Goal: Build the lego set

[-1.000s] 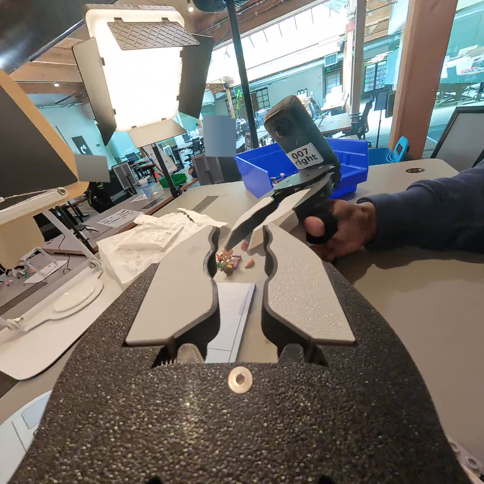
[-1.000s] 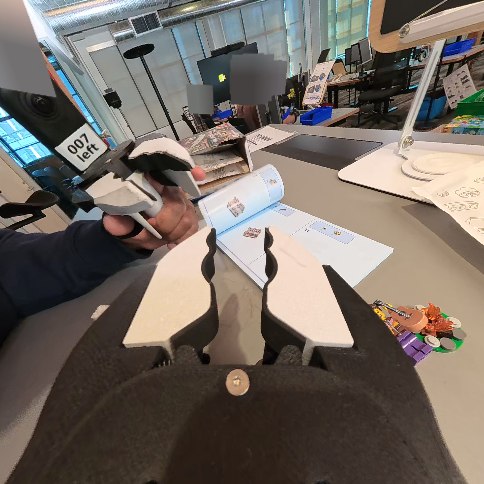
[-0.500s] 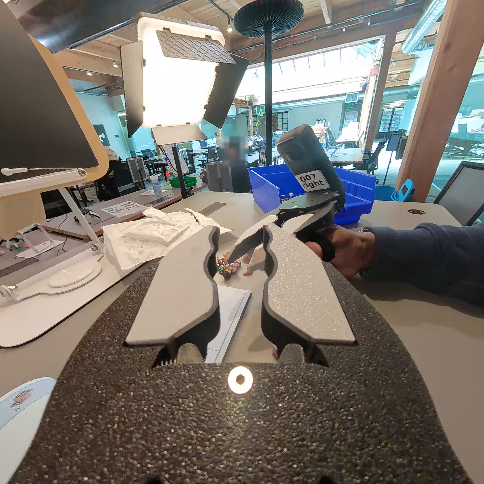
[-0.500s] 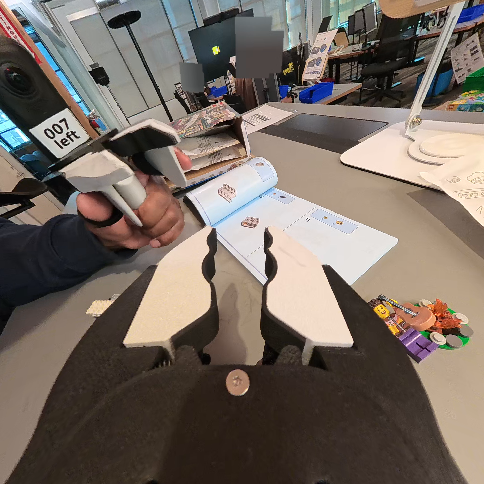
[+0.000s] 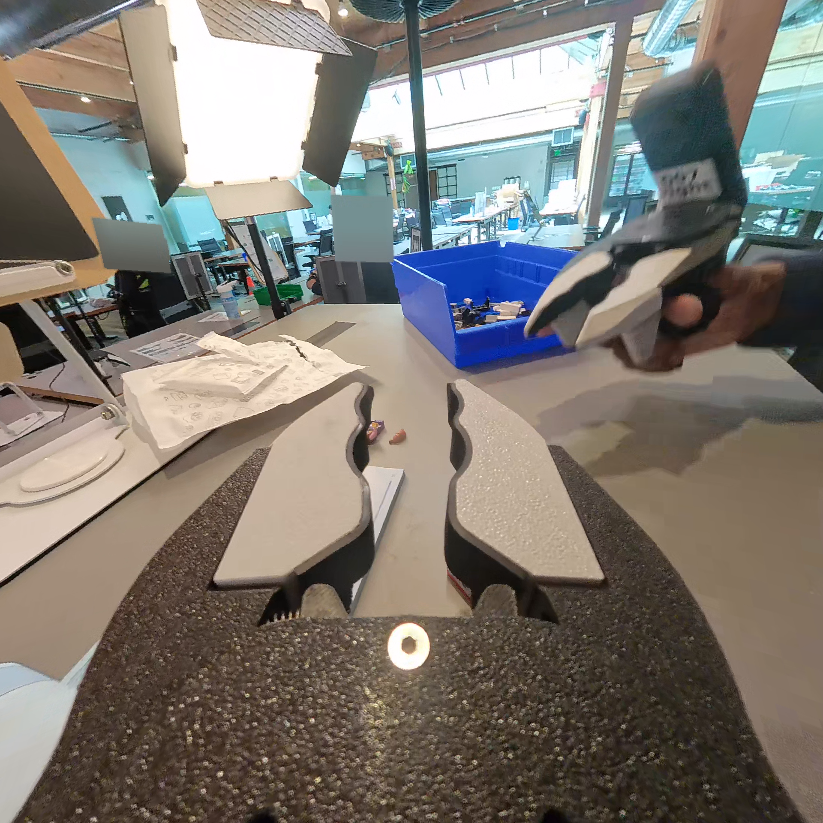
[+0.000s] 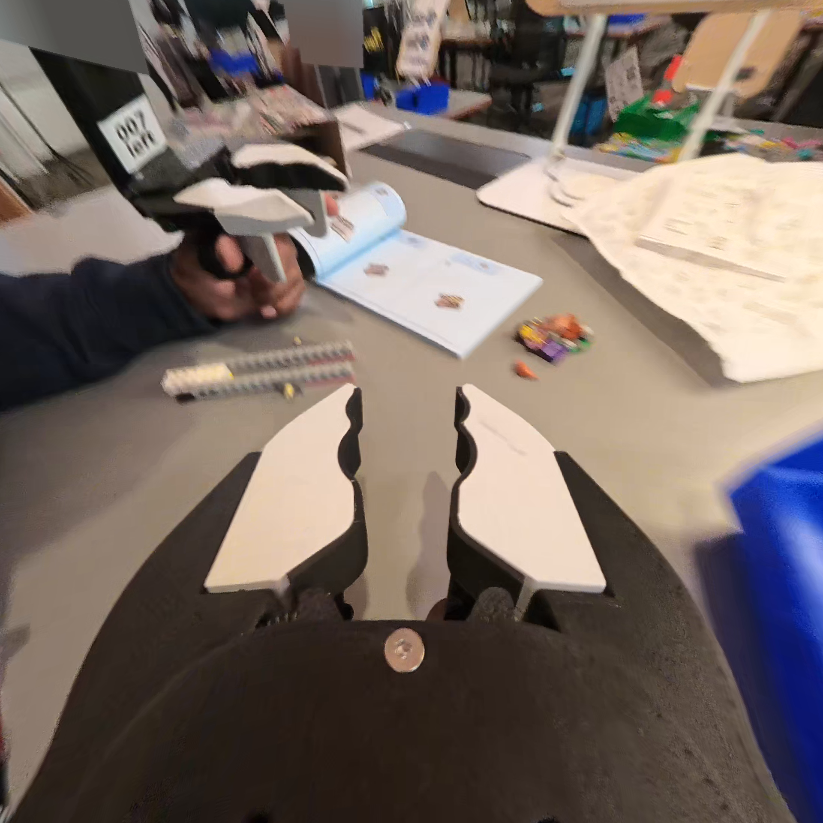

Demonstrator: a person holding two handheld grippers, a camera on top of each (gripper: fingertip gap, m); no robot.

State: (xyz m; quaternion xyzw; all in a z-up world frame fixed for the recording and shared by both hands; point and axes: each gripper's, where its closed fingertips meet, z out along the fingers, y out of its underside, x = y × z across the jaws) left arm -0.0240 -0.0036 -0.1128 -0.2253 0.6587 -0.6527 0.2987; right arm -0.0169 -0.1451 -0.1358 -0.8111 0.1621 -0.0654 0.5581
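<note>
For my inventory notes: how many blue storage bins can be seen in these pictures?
2. One large blue bin holding small parts stands on the grey table; a second, smaller bin sits on a far table. More may be hidden.

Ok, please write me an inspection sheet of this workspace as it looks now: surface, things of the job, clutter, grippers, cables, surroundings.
Surface: grey table, bare between both grippers' fingers.
Job's things: open blue booklet; long grey brick strip; small colourful brick pile; lone orange piece; blue bin holding loose bricks.
Clutter: torn white paper bags; white lamp base.
Grippers: left gripper open, holding nothing; right gripper open, holding nothing.
Cables: nothing seen on the table.
Surroundings: bright light panel, office desks behind.
</note>
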